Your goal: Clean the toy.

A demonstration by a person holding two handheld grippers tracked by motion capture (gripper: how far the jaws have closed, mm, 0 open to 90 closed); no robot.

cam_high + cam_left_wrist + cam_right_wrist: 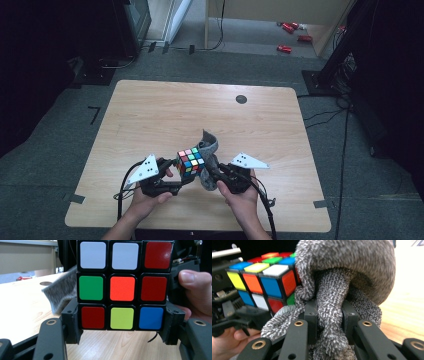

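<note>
A scrambled colour cube (190, 161) is held a little above the wooden table (150, 115), near its front edge. My left gripper (176, 176) is shut on the cube (122, 285), its black jaws pressing the bottom row from both sides. My right gripper (214, 172) is shut on a grey knitted cloth (210, 150); a bunched fold of the cloth (332, 305) is pinched between its jaws. The cloth drapes against the cube's (262, 277) right face. A thumb (195, 287) of the other hand shows behind the cube.
A small dark round hole (241, 99) sits in the table near its far edge. Red objects (290, 30) lie on the floor beyond the table. Cables (340, 130) run along the floor on the right.
</note>
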